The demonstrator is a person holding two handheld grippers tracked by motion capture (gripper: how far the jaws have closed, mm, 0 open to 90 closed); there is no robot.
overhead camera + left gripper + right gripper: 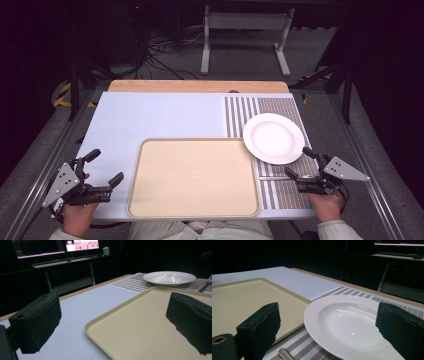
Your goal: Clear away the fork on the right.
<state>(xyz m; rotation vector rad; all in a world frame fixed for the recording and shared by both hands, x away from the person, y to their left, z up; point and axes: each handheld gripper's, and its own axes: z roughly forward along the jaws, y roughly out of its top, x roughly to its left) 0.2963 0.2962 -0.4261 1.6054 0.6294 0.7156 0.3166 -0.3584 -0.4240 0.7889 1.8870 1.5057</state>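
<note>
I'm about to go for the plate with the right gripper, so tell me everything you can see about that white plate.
The white plate is round, glossy like glazed ceramic, with a broad ridged rim and a shallow well, and it is empty. It sits upright on the striped placemat at the table's right, its rim overlapping the beige tray's far right corner. The right gripper stands open just short of it.

Non-task items
Striped placemat (280,192) lies beneath the right claw (298,162); cables (160,50) lie on the floor well beyond it.
</note>
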